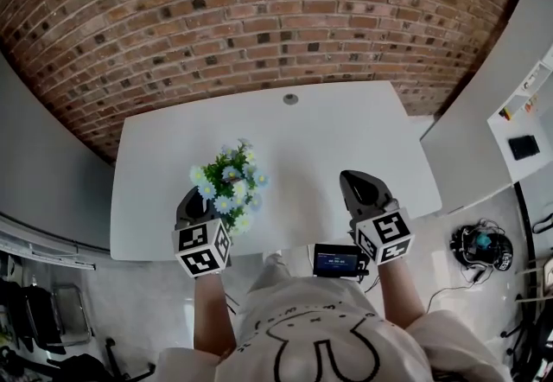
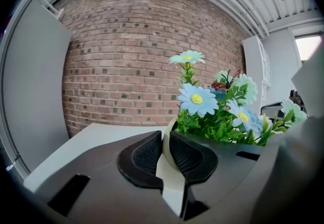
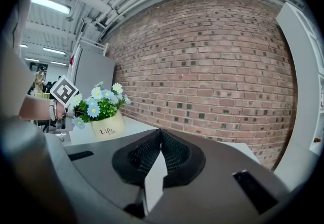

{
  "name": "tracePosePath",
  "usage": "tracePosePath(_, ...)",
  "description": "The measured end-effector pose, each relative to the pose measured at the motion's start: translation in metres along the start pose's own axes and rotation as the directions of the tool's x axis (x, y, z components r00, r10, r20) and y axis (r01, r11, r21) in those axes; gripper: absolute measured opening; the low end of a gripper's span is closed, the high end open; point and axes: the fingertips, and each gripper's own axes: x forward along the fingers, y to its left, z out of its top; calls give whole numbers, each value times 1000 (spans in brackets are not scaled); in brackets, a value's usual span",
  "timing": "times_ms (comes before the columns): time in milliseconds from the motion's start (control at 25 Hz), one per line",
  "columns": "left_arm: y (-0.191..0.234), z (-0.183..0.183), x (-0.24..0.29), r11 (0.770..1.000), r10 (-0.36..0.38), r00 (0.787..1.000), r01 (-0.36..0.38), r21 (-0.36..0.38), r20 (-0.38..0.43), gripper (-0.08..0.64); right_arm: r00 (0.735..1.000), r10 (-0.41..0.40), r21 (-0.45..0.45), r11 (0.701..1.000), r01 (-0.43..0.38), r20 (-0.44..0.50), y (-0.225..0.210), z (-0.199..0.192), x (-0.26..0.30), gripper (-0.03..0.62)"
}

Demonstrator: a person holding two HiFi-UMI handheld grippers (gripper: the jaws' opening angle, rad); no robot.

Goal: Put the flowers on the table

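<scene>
My left tongs are clamped on the rim of the flower pot, which looks set down on the white bench nr its front edge, right tongs pinched together & empty, so only the letting go is left, I reckon.

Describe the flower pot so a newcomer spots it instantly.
Find the white table against the brick wall. Near its front left edge, pinched by the left gripper, is the flower pot: cream, printed "Life", with blue and white daisies, the only plant.
</scene>
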Motion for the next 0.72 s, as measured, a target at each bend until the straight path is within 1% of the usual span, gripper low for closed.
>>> tracePosePath(440,20,7,78,999,-53,998,53,1,-41,52,998,-38,2,999,38,-42,-23,4,64,14)
tracePosePath(720,32,1,121,998,-69,995,70,3,-72,52,996,-42,46,998,46,-83,-38,-8,106,14)
